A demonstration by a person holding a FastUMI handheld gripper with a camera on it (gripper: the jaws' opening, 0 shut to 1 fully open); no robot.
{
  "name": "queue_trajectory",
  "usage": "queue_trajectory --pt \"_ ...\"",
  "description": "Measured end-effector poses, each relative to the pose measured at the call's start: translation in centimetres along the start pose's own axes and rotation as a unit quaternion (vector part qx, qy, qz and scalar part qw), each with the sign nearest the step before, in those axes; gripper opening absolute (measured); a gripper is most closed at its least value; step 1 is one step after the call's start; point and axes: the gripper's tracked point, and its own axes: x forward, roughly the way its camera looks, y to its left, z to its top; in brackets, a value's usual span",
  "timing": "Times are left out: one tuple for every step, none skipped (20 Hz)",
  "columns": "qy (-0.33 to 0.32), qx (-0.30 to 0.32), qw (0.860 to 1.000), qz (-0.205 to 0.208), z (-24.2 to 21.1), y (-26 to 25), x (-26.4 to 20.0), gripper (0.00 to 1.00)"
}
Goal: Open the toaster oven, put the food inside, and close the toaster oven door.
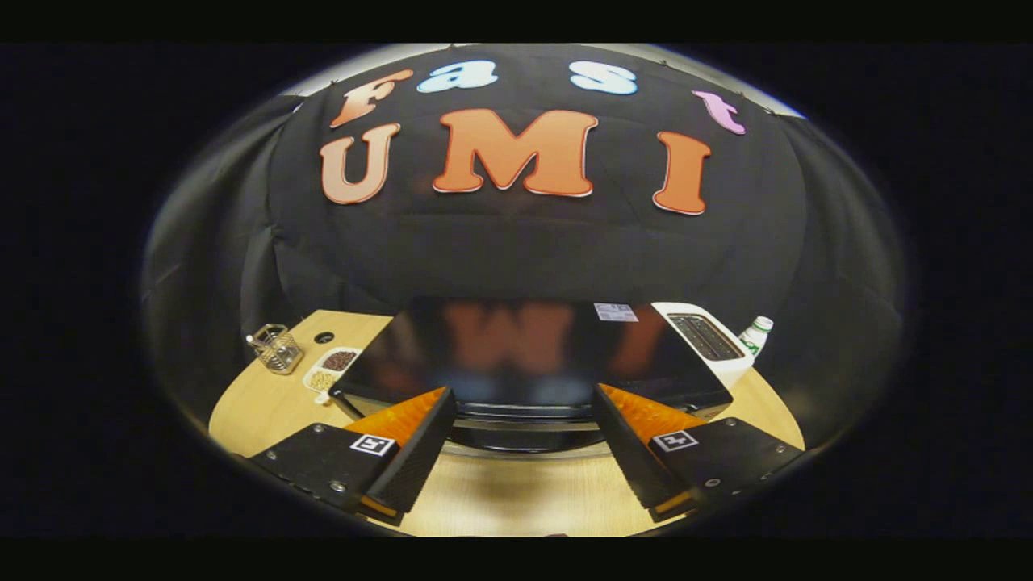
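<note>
The black toaster oven [524,355] stands on the wooden table, seen from above its glossy top. Its front edge and handle bar [524,413] lie just ahead of and between my fingertips. My gripper [523,395] is open, with its two fingers spread wide on either side of the handle area and nothing held between them. A white divided dish [331,369] with brown and tan food sits on the table to the left of the oven.
A wire basket [276,349] stands at the far left of the table near a round cable hole [324,337]. A white slot toaster [708,339] sits behind the oven on the right, with a green-labelled bottle [756,332] beyond it. Bare table [516,492] lies below the fingers.
</note>
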Motion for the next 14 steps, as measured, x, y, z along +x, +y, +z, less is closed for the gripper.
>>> queue_trajectory --pt "0.001 0.007 1.000 0.016 0.1 0.4 0.1 1.00" --pt "0.000 0.015 1.000 0.024 0.2 0.9 0.0 1.00" --pt "-0.003 0.012 1.000 0.026 0.2 0.9 0.0 0.99" --pt "0.001 0.009 1.000 0.024 0.0 0.7 0.2 1.00" --pt "0.001 0.011 1.000 0.019 0.0 0.6 0.0 0.99" --pt "0.005 0.015 1.000 0.013 -0.1 0.4 0.0 1.00" --pt "0.007 0.020 1.000 0.008 -0.1 0.3 -0.1 0.99" --pt "0.009 0.024 1.000 0.006 -0.2 0.3 -0.2 0.99" --pt "0.012 0.036 0.999 0.009 -0.6 0.6 -0.5 0.99" --pt "0.004 0.033 0.999 0.003 -0.4 0.4 -0.4 0.99" --pt "0.014 0.026 1.000 0.003 -0.7 0.0 -0.6 0.99" --pt "0.002 0.038 0.999 0.000 -0.9 0.2 -1.0 1.00" --pt "0.009 0.038 0.999 0.001 -1.4 0.3 -1.4 1.00" --pt "0.008 0.036 0.999 0.000 -1.6 0.4 -2.0 0.99"
